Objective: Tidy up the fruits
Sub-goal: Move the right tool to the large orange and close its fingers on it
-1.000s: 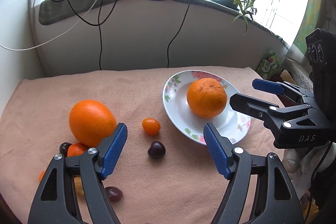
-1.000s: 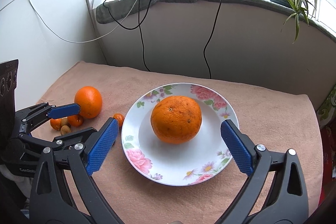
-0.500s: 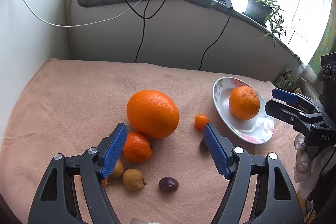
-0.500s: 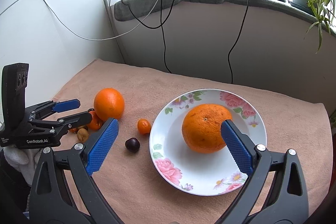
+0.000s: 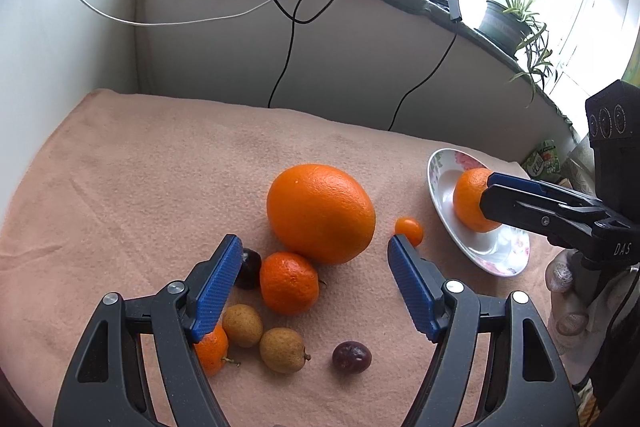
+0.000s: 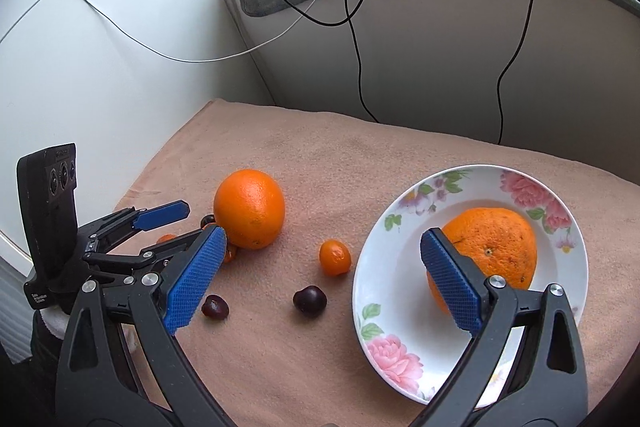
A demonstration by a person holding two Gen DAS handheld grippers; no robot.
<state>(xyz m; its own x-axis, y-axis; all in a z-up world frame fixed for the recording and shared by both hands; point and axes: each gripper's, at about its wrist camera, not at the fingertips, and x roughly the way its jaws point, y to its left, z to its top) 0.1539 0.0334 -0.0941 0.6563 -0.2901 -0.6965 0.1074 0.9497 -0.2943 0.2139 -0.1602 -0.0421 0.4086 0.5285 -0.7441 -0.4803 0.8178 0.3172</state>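
My left gripper [image 5: 314,242] is open and hovers above a cluster of fruit: a large orange [image 5: 320,213], a mandarin [image 5: 289,283], a dark cherry [image 5: 248,267], two brown longans [image 5: 242,325] and a dark berry [image 5: 351,357]. Nothing is held. A kumquat [image 5: 409,231] lies by its right fingertip. In the right wrist view, my right gripper [image 6: 324,235] is open over the kumquat [image 6: 335,257] and a cherry [image 6: 309,300]. Its right finger stands in front of the orange [image 6: 496,247] on the floral plate [image 6: 368,291]. The left gripper [image 6: 180,227] shows beside the large orange [image 6: 249,207].
A peach cloth [image 5: 160,167] covers the table, bounded by white walls at the left and back. Cables [image 5: 288,39] hang from the windowsill, where a potted plant [image 5: 508,23] stands. Another cherry [image 6: 215,306] lies near my right gripper's left finger.
Both grippers have swung to the left. The fruit cluster has come between the left fingers, and the plate has slid to the right side of both views. Neither gripper's opening has changed.
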